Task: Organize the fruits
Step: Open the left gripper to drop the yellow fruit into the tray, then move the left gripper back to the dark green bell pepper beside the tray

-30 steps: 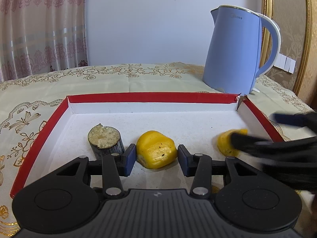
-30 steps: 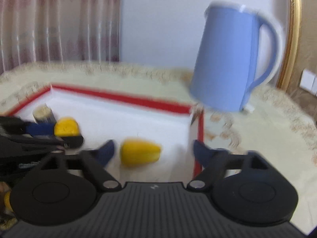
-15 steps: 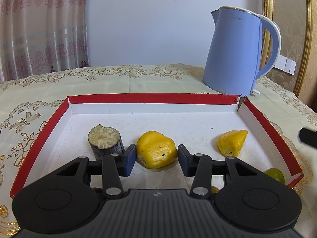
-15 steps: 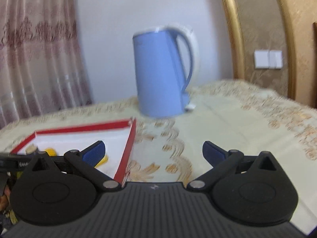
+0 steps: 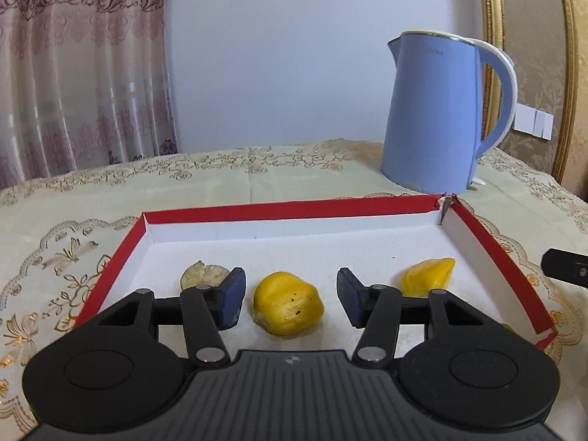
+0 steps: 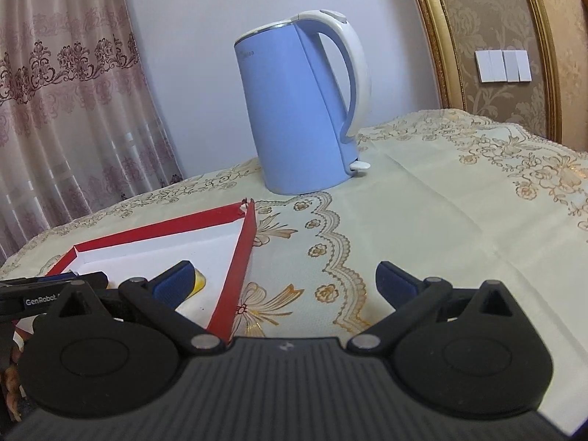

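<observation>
1. Since half a second ago: left tongs point(image 5: 290, 296) backed slightly off the round yellow fruit piece point(image 5: 288, 308), jaws now wider; right tongs point(image 6: 284, 281) swung closer to the red-rimmed white cardboard tray point(image 5: 294, 210), now partly over its right edge.
2. Left tongs: open, holding nothing, blue pads either side of the round yellow fruit piece without touching it.
3. Right tongs: wide open, holding nothing, left pad above the tray's right part, right pad over the cream embroidered tablecloth point(image 6: 441, 220) on the counter.
4. Round yellow fruit piece: lying near the tray's front edge, about midway along it.
5. Dark-skinned cut fruit stub with pale top point(image 5: 202, 273): left of it, partly hidden behind the left pad.
6. Pointed yellow fruit wedge point(image 5: 426, 275): toward the tray's right edge, apart from both.
7. Light blue electric kettle with white handle point(image 5: 437, 114): upright on the cloth just beyond the tray's far right corner.
</observation>
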`<state>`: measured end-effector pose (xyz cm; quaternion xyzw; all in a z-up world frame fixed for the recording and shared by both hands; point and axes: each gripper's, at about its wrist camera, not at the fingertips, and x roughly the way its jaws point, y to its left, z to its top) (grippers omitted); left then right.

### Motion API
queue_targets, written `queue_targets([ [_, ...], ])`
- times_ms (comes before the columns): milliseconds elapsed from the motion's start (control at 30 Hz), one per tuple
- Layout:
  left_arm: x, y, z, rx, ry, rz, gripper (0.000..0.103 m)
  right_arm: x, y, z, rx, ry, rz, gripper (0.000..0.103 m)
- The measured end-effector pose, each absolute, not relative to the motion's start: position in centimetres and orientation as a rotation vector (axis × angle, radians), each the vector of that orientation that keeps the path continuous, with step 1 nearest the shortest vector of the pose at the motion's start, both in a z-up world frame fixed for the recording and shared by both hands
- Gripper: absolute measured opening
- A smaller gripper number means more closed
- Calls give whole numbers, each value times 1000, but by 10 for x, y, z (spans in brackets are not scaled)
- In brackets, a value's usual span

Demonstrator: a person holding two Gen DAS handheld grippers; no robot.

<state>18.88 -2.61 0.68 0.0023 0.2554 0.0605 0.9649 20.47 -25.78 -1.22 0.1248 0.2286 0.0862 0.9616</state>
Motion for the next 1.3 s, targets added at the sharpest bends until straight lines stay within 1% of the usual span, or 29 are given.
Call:
queue_targets([
  [267,171,-34,26,46,496,103,54,205,-260,-12,266,468,179,103],
  [300,166,-35,30,53,489,102,56,205,-260,-12,268,468,178,103],
  [367,157,-34,38,60,470,98,64,205,-260,-12,272,467,176,103],
  [400,150,-33,42,63,456,97,71,205,-260,-12,274,468,176,103],
  [433,144,-32,45,67,442,97,76,205,-260,-12,274,467,174,103],
  [567,119,-24,54,74,418,94,76,204,-261,-12,276,466,166,103],
  [700,85,-12,52,65,417,87,77,204,-261,-13,276,469,155,103],
  [733,76,-9,49,66,419,85,82,204,-260,-13,274,471,152,103],
  [800,58,-5,41,72,433,83,87,204,-259,-12,269,474,151,103],
  [1033,37,2,9,109,536,49,87,201,-255,-11,243,467,138,103],
  [1300,69,13,2,24,556,33,87,182,-248,-5,189,435,150,103],
])
